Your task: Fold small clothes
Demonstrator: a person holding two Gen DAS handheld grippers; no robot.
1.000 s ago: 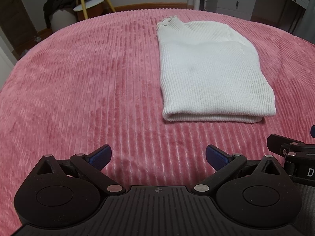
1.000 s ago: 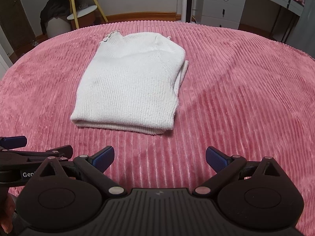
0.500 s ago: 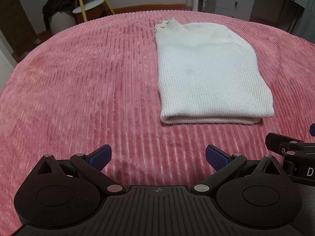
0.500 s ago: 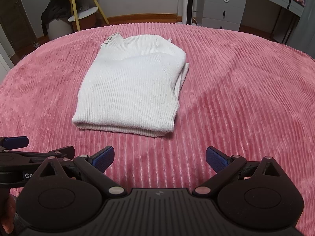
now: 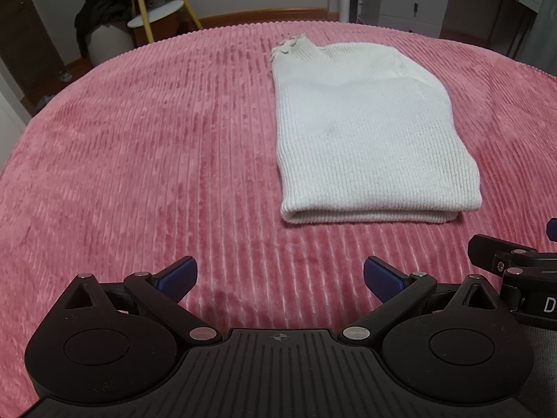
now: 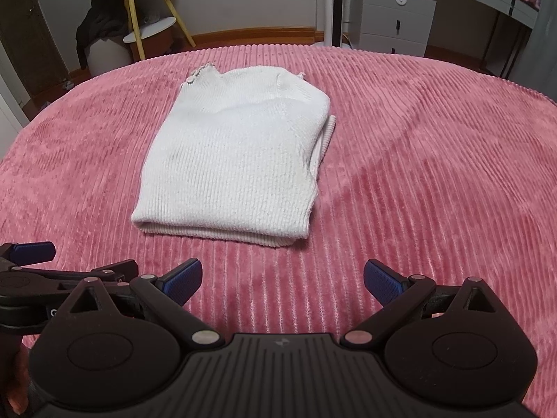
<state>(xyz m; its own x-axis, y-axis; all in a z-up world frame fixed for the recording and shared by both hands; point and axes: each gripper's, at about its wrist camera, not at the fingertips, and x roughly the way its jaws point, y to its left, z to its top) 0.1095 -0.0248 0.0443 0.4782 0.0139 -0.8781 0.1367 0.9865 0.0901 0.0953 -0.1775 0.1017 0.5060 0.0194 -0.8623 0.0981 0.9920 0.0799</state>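
sweater [image 5: 369, 139] folded on bedspread [image 5: 139, 160], ahead of both jaws, wide, empty.

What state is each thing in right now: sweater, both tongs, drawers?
Sweater: folded, flat on the bedspread, held by nothing.
Left tongs: open, empty, short of the sweater.
Right tongs: open, empty, short of the sweater.
Drawers: shut.
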